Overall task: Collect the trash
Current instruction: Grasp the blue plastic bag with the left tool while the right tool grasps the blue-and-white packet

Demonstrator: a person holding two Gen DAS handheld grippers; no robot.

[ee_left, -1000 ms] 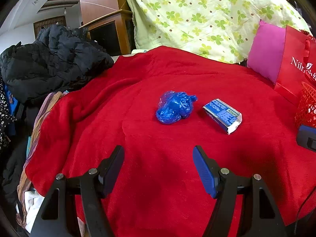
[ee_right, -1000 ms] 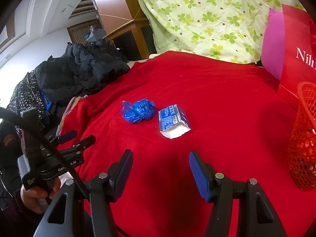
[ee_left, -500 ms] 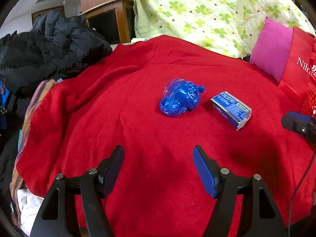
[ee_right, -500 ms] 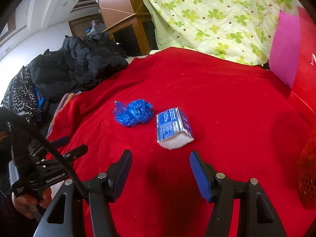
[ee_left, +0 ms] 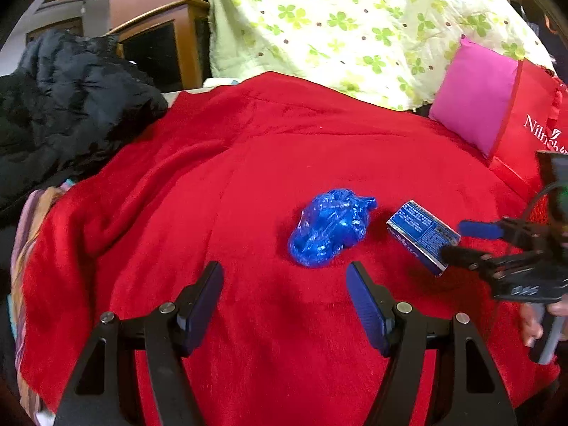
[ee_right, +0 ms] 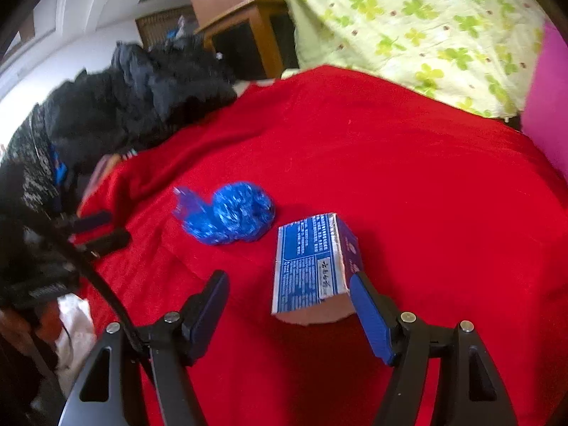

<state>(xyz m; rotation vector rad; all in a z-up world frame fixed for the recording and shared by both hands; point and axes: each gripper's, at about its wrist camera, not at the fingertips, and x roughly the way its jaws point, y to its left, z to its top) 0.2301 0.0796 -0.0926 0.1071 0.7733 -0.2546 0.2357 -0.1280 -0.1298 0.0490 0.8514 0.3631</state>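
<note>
Two hand-held grippers, black with blue pads. Left hand-held gripper (ee_left: 284, 284): jaws apart, nothing between them. Right hand-held gripper (ee_right: 289, 293): jaws opening, one small blue printed carton (ee_right: 312, 266) partly between them, not pinched. One crumpled blue plastic bag (ee_left: 330, 227) just beside the carton, both on one red fleece blanket (ee_left: 213, 177). Farther: one black padded jacket (ee_left: 64, 99), one pink cushion (ee_left: 475, 103), one green-flowered quilt (ee_left: 337, 17).
</note>
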